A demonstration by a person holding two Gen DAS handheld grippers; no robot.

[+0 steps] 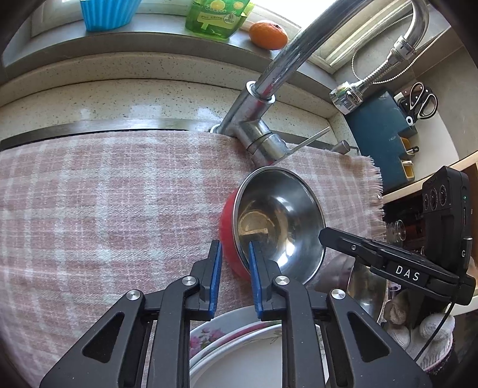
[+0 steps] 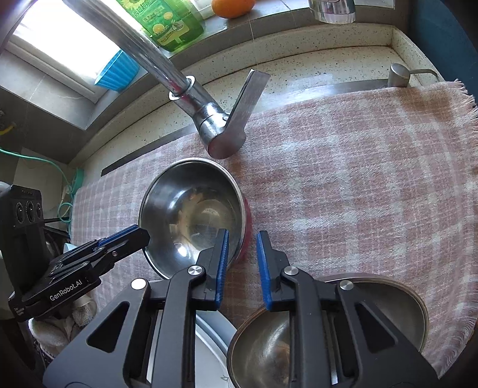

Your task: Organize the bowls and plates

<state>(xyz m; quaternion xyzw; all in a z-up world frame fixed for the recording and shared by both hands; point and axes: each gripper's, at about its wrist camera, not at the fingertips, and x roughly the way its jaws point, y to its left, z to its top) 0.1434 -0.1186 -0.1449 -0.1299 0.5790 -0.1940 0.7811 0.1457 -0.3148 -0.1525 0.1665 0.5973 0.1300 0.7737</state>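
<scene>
A steel bowl (image 1: 283, 218) with a red outer shell stands tilted on the pink checked cloth (image 1: 104, 209), below the tap. My left gripper (image 1: 236, 247) is open, its two fingers straddling the bowl's near rim. My right gripper (image 2: 242, 240) is open too, with its left finger inside the same bowl (image 2: 191, 215) and its right finger outside the red wall. Flower-patterned white plates (image 1: 239, 337) lie stacked under my left gripper. A second steel bowl (image 2: 388, 307) sits under my right gripper, partly hidden by it.
A chrome tap (image 1: 257, 125) with its lever (image 2: 248, 98) rises just behind the bowl. A green soap bottle (image 1: 215, 18), an orange (image 1: 267, 34) and a blue cup (image 1: 104, 13) stand on the sill. A blue knife block with scissors (image 1: 385, 134) is at the right.
</scene>
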